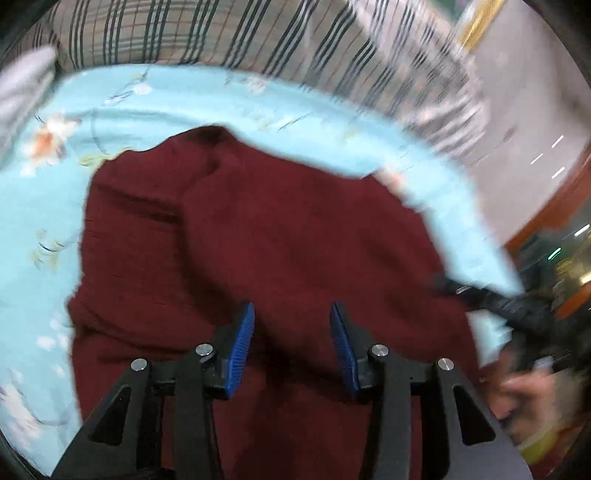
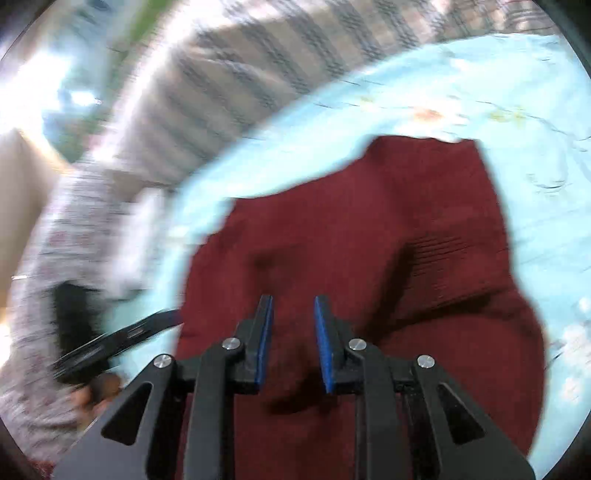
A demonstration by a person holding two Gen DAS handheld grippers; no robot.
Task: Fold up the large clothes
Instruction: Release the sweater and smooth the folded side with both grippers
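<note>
A maroon sweater lies rumpled on a light blue floral sheet, which covers what looks like a bed. Behind the sheet sits a plaid cushion with dark stripes. Both views are blurred.

The left tongs hover over the near part of the sweater, spread wide, with nothing between the blue pads. In the same view the other tool shows as a dark blur at the right edge, near the sweater's border.

The right tongs are also parted, though less widely, and grip nothing; sweater fabric fills the gap beneath them. Ribbed knit shows to their right. At the left of this view a sleeve in grey speckled cloth reaches in over the sheet, with the other tool's dark frame just beside the sweater's edge.
</note>
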